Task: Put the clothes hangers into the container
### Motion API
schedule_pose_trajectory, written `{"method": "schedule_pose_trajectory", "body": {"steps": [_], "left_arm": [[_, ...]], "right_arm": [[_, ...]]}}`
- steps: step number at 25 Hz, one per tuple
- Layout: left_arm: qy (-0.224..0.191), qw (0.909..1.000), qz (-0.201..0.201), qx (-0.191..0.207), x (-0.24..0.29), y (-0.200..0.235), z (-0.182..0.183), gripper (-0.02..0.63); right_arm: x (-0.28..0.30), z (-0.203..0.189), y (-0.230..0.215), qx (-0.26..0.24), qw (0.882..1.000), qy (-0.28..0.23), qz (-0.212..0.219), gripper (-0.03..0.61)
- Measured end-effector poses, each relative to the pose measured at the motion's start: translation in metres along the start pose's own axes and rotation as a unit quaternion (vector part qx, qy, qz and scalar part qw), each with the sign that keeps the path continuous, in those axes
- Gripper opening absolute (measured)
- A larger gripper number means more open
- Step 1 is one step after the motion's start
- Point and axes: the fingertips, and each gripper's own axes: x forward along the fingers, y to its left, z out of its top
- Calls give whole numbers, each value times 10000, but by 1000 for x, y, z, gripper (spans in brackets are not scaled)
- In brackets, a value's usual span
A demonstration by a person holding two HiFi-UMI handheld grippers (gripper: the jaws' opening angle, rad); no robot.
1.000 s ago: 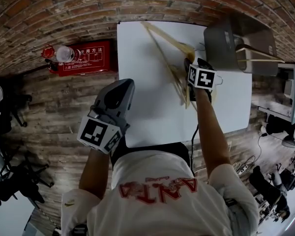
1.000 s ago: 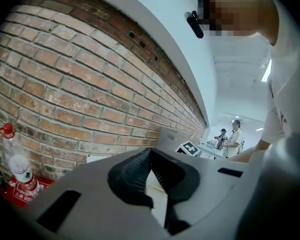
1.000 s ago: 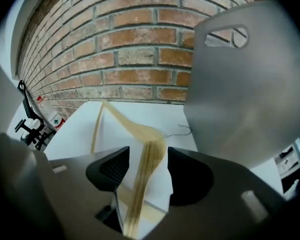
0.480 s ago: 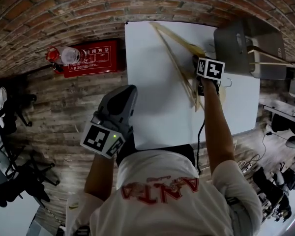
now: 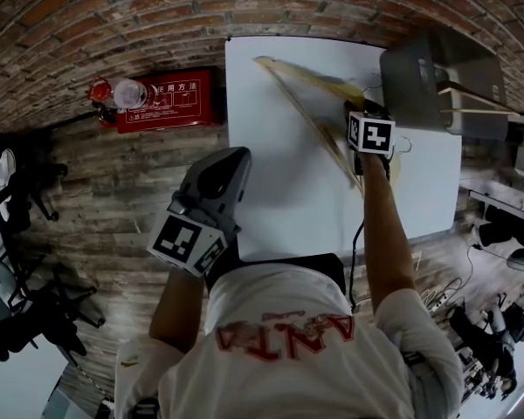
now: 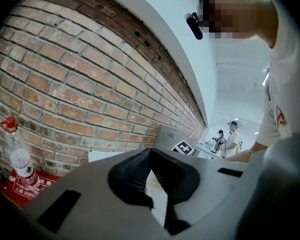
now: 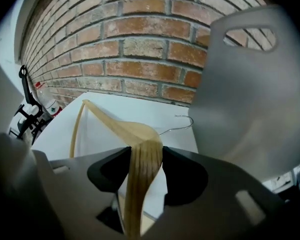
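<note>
Head view: white table (image 5: 279,199) against a brick wall (image 5: 113,16). Wooden hanger (image 5: 310,103) lies slantwise over the table's far half, one end near the far edge. Right gripper (image 5: 364,120) sits on the hanger's near part, marker cube up. Grey container (image 5: 415,81) stands at the table's far right corner, just beside that gripper; pale wooden bars show at its right side, can't tell what they are. Left gripper (image 5: 231,160) hangs off the table's left edge, well apart from the hanger. Red box (image 5: 166,101) with a bottle (image 5: 127,94) sits on the floor left of the table.

Left gripper view: jaw tips of the left gripper (image 6: 151,151) meet, nothing between them. Beyond: wall (image 6: 90,84), bottle (image 6: 17,159), red box (image 6: 27,186), strip of table (image 6: 102,155), container (image 6: 170,136).

Right gripper view: right gripper (image 7: 146,166) clamps the hanger (image 7: 115,126) at its neck, pads pressing on both sides; jaws have just been closing on it. One arm runs away to the left over the table (image 7: 140,109). Wire hook (image 7: 182,121) points right, toward the container (image 7: 240,94), whose wall with a handle slot fills the right side. Hanger is outside the container. Can't tell if it touches the table.
</note>
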Motion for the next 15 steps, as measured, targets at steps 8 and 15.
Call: {"method": "schedule_pose_trajectory", "body": {"steps": [8,15], "left_arm": [[-115,9998,-38,131,-8,-32,15,9],[-284,9987,-81,416,-19,-64,39,9]], "right_arm": [[-76,15,15,-935,9918,-847,-209,192],[-172,32,17,-1140,9777,-1710,-437,192]]}}
